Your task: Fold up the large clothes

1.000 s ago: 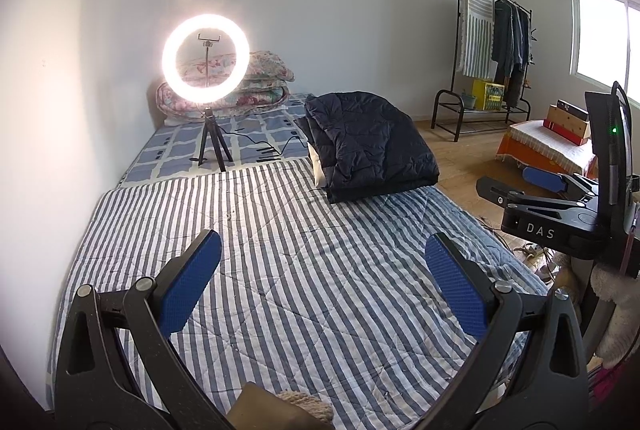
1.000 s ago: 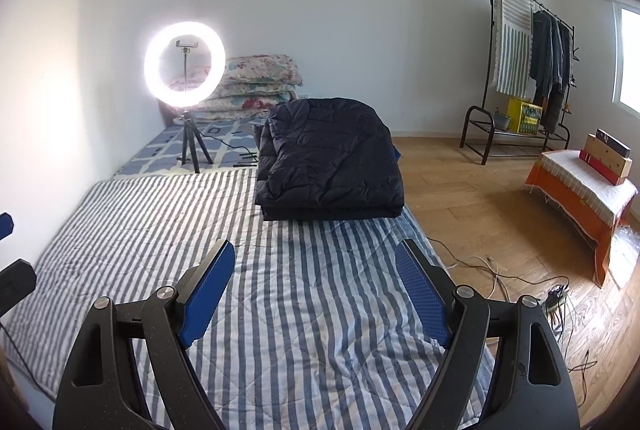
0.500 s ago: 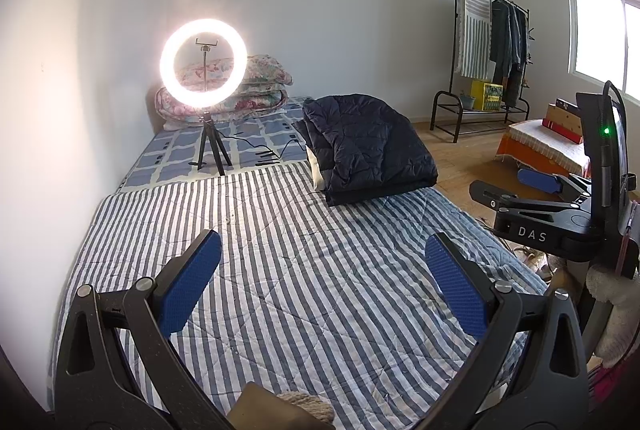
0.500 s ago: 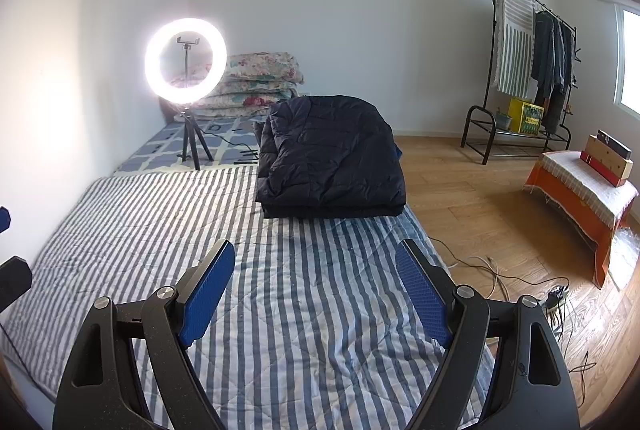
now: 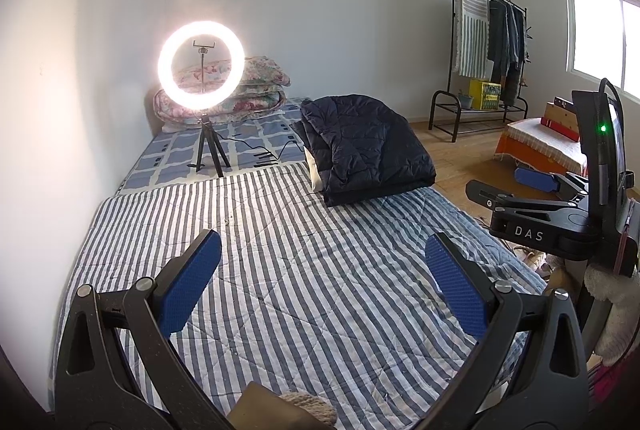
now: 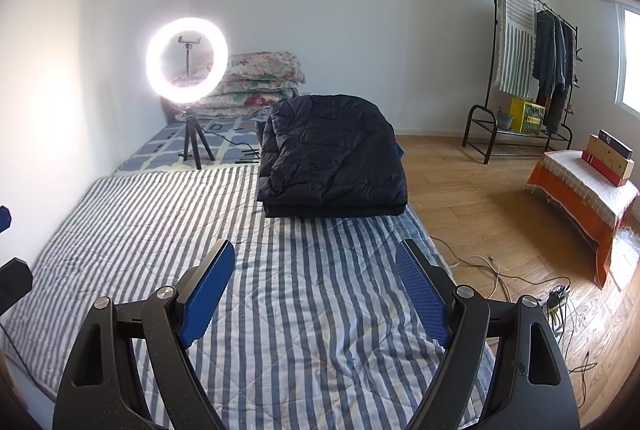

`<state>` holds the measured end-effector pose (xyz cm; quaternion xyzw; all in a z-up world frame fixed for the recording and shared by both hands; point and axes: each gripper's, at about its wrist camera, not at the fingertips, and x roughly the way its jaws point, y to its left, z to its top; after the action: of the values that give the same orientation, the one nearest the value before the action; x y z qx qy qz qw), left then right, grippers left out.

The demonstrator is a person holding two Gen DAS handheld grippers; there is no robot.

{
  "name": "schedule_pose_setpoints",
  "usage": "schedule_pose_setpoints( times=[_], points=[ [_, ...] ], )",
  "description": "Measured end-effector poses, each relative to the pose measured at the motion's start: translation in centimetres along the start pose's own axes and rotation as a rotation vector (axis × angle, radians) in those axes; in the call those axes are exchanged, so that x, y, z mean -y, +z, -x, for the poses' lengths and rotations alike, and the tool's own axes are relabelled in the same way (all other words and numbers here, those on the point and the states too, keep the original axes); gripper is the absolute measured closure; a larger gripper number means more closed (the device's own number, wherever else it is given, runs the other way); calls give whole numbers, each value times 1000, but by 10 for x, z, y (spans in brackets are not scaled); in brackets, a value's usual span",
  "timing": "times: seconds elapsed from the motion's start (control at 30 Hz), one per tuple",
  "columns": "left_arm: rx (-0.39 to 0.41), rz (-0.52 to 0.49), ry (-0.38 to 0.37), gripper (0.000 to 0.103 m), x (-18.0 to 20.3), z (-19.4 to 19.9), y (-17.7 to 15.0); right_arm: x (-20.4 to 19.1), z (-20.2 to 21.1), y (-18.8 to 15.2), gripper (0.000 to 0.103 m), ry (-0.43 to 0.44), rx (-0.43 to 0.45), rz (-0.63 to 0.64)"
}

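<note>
Folded dark quilted jacket (image 6: 334, 154) lying on the far right of the striped bed (image 6: 160, 230), both the left gripper (image 5: 322, 284) and right gripper (image 6: 316, 290) hovering near with jaws spread and empty (only the left view shows the other gripper, at right; only the right view shows floor cables (image 6: 500, 270)).

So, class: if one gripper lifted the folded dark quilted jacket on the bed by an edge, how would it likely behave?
The dark quilted jacket would probably flop and unfold, since it lies in loose, soft layers. Its puffy quilting suggests it is light for its bulk. The fabric looks smooth, so a thin pinch might slip; that is hard to tell from here.
</note>
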<state>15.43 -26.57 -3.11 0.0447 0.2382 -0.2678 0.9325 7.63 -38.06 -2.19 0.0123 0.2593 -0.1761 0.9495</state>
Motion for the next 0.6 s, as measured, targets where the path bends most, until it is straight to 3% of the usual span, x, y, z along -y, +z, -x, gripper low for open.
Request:
schedule_pose_setpoints(
  times=[0.6],
  points=[
    [18,-13,-1,0,-6,-2,7,2,-2,0,20,9,-7,6]
  ],
)
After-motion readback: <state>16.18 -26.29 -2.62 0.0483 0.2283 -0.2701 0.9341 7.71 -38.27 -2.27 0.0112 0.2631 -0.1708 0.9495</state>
